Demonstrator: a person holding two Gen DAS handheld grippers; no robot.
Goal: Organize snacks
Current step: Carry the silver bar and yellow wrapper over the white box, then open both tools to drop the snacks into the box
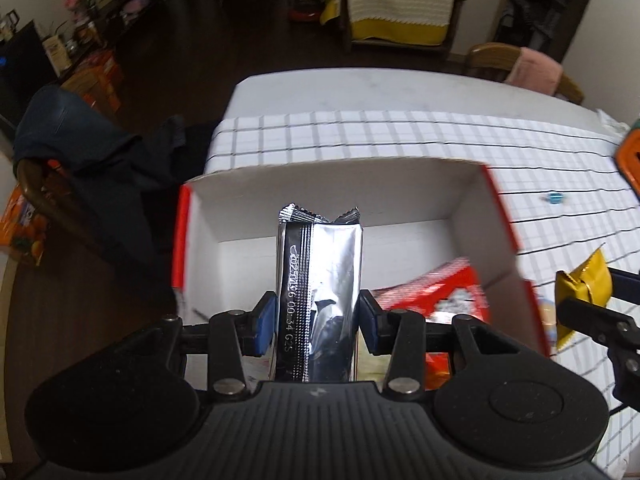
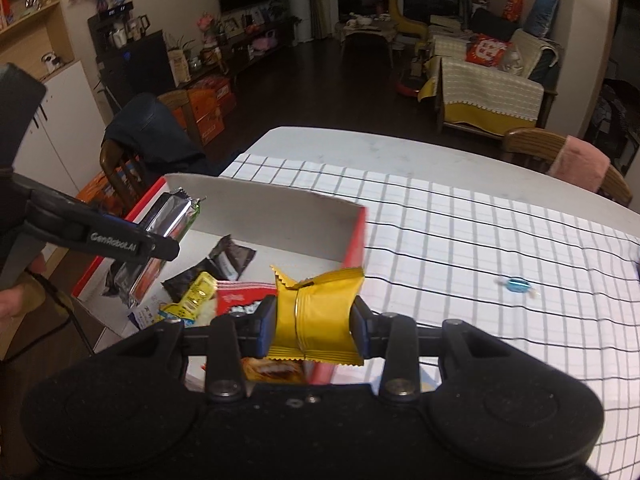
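Note:
My left gripper [image 1: 318, 322] is shut on a long silver snack packet [image 1: 320, 280] and holds it above the open red-and-white box [image 1: 320, 184]. It also shows in the right wrist view [image 2: 168, 216], over the box's left side. My right gripper [image 2: 312, 320] is shut on a yellow snack packet [image 2: 316, 312] over the box's right front corner [image 2: 356, 240]; the packet also shows in the left wrist view [image 1: 584, 284]. Inside the box lie a red packet [image 1: 436, 292], a black packet [image 2: 216, 268] and a yellow-green packet [image 2: 192, 296].
A blue wrapped candy [image 2: 516, 284] lies on the checked tablecloth [image 2: 480, 232] to the right of the box. A chair with dark clothes [image 1: 80, 136] stands left of the table. A chair with a pink cloth [image 2: 576, 160] stands at the far right.

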